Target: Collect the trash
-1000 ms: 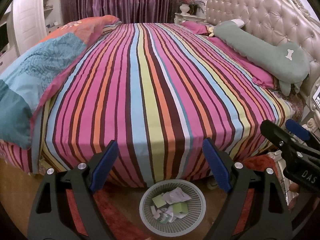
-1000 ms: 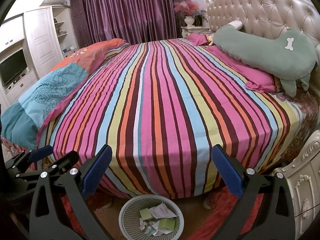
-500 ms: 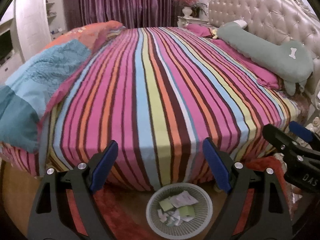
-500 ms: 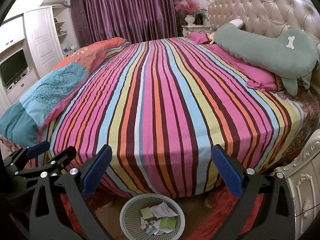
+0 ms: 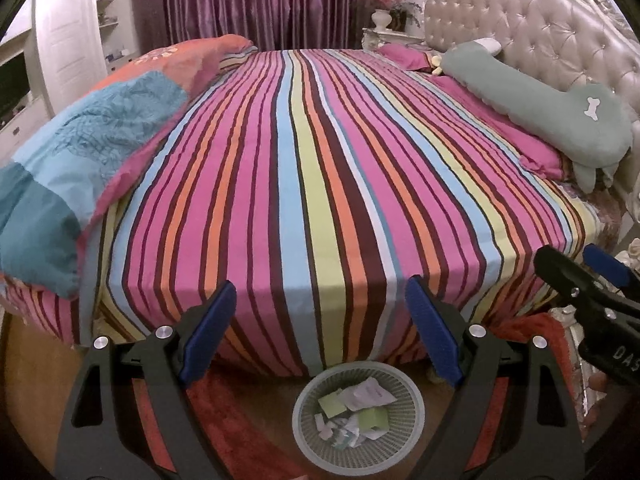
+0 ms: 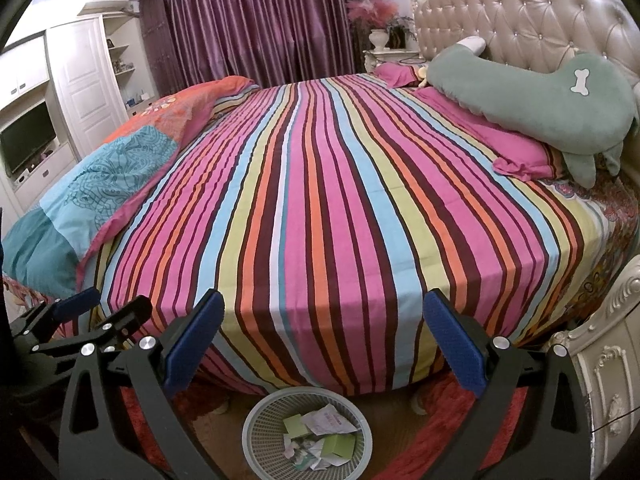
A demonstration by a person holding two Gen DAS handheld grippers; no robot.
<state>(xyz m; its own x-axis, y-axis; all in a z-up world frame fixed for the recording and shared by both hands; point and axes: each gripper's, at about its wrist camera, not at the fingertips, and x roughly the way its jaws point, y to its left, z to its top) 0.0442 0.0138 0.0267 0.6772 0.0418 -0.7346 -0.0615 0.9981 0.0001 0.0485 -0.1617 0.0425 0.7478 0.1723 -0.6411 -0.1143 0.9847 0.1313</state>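
Now both claws have drawn back a little from the bed [image 5: 320, 184]: in the left wrist view the basket [image 5: 358, 414] sits higher in the picture and more of the floor in front of it shows than a second ago, while the right wrist view has hardly shifted. The left claw [image 5: 320, 336] is spread wide with nothing between its blue pads [image 5: 208, 328], and the right claw [image 6: 320, 344] is just as wide and just as empty. All the trash [image 6: 320, 438] I can see, crumpled white papers and green slips, lies inside the basket, which stands on the floor just beside the near edge of the bed. On the striped sheet no scrap shows, nor near the green pillow [image 6: 532, 96] by the headboard. My judgement is that the collecting is done or nearly so, and the backing away reads as a last look over the bed, not a reach for another piece.
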